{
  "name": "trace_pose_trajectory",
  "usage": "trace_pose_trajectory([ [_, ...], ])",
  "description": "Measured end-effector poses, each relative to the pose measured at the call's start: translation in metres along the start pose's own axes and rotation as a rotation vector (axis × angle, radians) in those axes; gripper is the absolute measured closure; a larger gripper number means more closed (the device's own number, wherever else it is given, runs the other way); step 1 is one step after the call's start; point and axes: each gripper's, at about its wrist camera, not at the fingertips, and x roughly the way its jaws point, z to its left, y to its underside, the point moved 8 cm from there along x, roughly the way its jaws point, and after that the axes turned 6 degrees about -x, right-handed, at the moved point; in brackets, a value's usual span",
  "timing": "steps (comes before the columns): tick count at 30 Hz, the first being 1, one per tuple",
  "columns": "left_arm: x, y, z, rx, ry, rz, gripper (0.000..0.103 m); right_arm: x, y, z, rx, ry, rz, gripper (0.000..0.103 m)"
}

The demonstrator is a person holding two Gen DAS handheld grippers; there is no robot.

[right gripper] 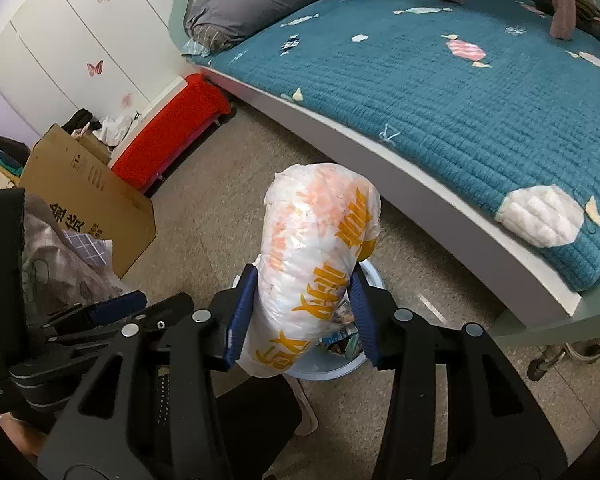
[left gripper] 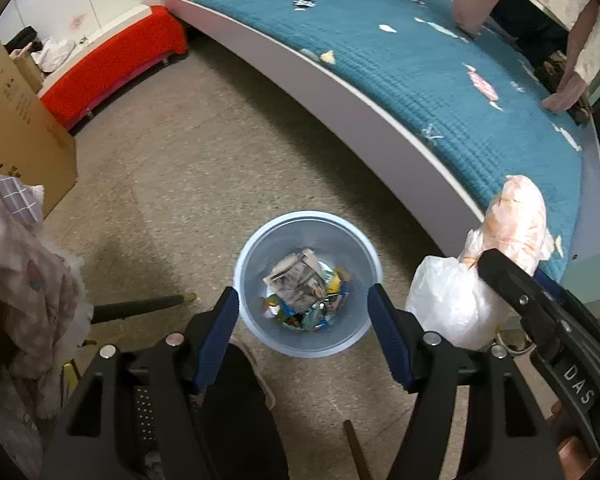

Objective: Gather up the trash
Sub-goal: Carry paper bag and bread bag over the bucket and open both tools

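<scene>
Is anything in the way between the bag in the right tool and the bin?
Nothing visible. The white plastic bag with orange print, clamped in the right tool, hangs above the pale blue round bin, whose mouth is open.

Black tool (left gripper: 304, 328) frames, blue finger pads (left gripper: 216, 340), silver screws

a: any writing you can read here?
b: white capitals "das" run along the black arm of the right gripper (left gripper: 572, 380), at the right edge of the left wrist view.
a: what about the cardboard box (right gripper: 88, 204)?
b: black printed characters sit on its side, some near the lower edge, but i can't make them out.
a: and the plastic bag (right gripper: 320, 264)?
b: big yellow lettering, upside down and crumpled; not legible.
</scene>
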Motion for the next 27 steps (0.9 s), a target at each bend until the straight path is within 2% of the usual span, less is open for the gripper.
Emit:
trace_pose_trajectory([
  [12,-0.016,-0.006,0.026,-0.024,-0.113,-0.073,0.033,0.028,0.005,0.023,-0.042,-0.016,0.039,0.056],
  [14,-0.019,-0.008,0.033,-0.035,-0.13,-0.083,0.033,0.035,0.003,0.027,-0.041,-0.021,0.041,0.053],
  [16,-0.02,-0.009,0.037,-0.043,-0.141,-0.089,0.033,0.041,0.0,0.028,-0.029,-0.03,0.041,0.037],
  [21,-0.023,-0.008,0.045,-0.056,-0.152,-0.094,0.033,0.052,0.0,0.027,-0.016,-0.028,0.057,0.036],
  [27,-0.035,-0.006,0.042,-0.061,-0.14,-0.114,0.033,0.038,0.007,0.028,0.003,-0.048,0.064,0.036],
])
